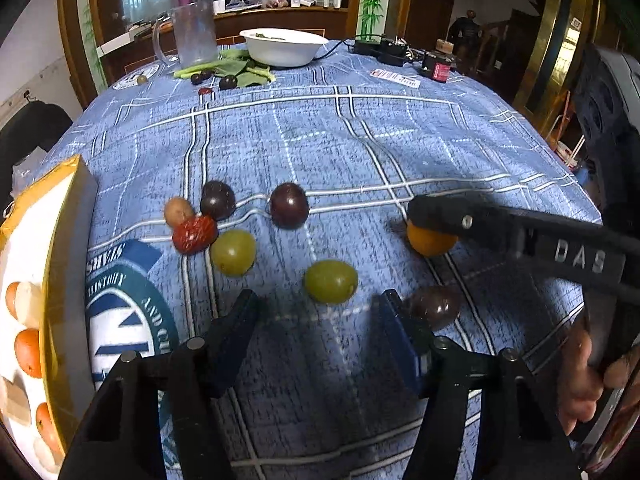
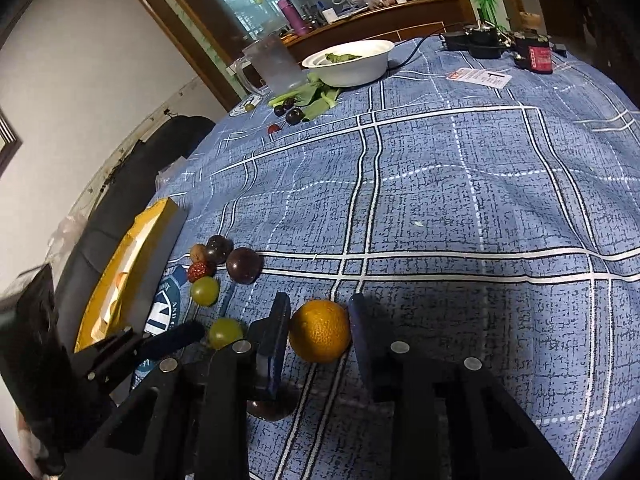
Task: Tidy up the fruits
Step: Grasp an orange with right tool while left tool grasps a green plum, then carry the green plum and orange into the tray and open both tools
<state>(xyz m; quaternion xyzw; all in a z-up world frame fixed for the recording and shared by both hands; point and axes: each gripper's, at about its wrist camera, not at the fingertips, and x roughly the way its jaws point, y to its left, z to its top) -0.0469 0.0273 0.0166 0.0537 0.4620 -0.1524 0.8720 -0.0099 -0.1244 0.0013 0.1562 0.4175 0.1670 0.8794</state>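
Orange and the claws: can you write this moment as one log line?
right claw: open around orange on tablecloth | left claw: open, empty, near green grape

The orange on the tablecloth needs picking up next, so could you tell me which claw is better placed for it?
Right. The right claw is open with the orange between its fingers; the left claw sits open near a green grape.

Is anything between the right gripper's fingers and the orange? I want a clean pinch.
Nothing visible. The orange sits on the tablecloth between the open right gripper's fingers. A dark plum lies outside the left finger.
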